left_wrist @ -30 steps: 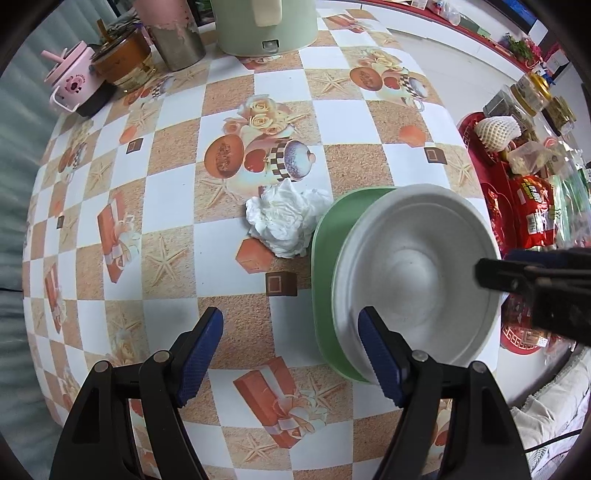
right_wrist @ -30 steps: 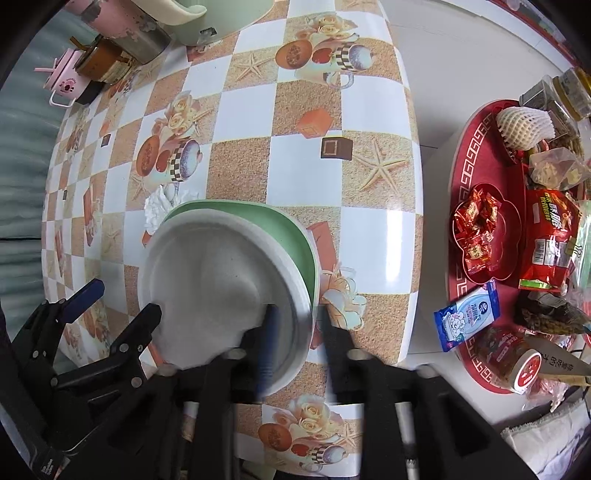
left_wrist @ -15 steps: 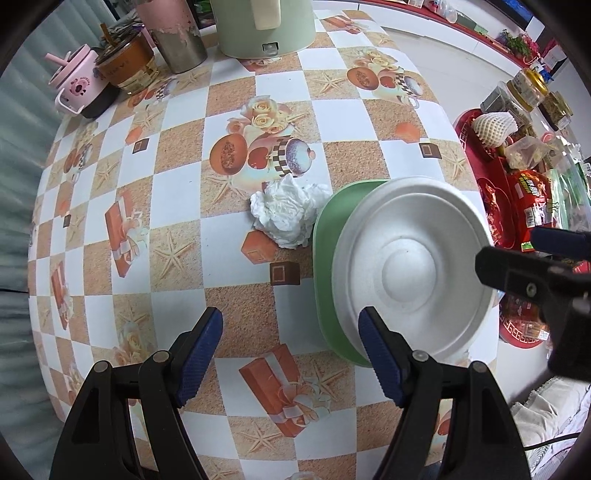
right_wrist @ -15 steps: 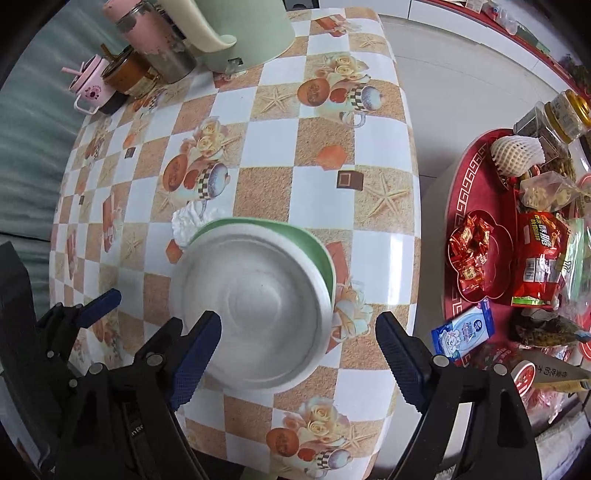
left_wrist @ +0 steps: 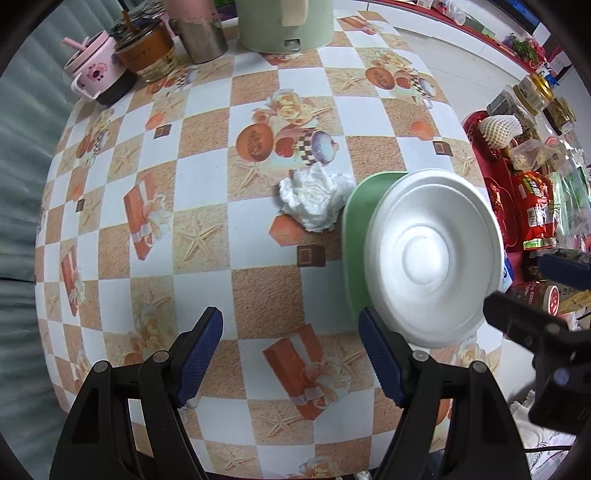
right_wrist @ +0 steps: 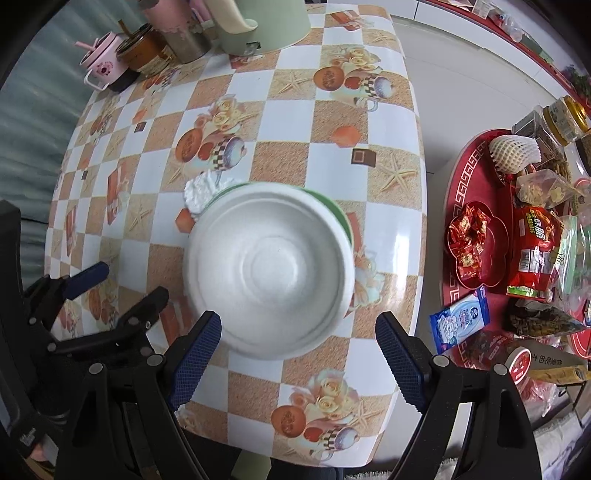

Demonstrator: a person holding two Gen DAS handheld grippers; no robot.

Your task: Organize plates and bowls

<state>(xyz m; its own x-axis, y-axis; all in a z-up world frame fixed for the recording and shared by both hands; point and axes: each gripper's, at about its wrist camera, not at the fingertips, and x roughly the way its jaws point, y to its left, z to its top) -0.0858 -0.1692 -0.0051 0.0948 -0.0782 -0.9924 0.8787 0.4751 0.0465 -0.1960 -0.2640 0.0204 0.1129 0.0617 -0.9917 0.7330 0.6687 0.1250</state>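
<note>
With the white foam bowl (right_wrist: 269,277) now sitting on the green plate (left_wrist: 354,236) near the table's (left_wrist: 258,280) edge, the step in hand looks like the let-go & pull-away after stacking, a judgement from how things lie. To do it well: lift both tools straight up, keep pads clear of the foam rim so the light bowl isn't dragged or tipped, & check the bowl sits centred, since it overhangs the plate toward the table edge in the left wrist view.

Right gripper (right_wrist: 295,354): jaws spread wide, released, nothing pinched. The bowl lies just ahead of & between the two blue pads, under them, w/ clear gaps on both sides; neither pad touches the rim.

Left gripper (left_wrist: 291,354): jaws also wide apart & empty, only bare tablecloth between them. The bowl-on-plate stack sits just outside its right-hand finger (left_wrist: 380,358), ahead of the tip; the finger overlaps the bowl's rim in the frame, but contact can't be told & looks unlikely.

A crumpled white tissue (left_wrist: 314,201) lies ahead of the left jaws, touching the plate's far-left edge. Cups & a pale green kettle (left_wrist: 284,22) stand well ahead of both tools. No other plates or bowls show on the table, so the stacking may be near its end.
</note>
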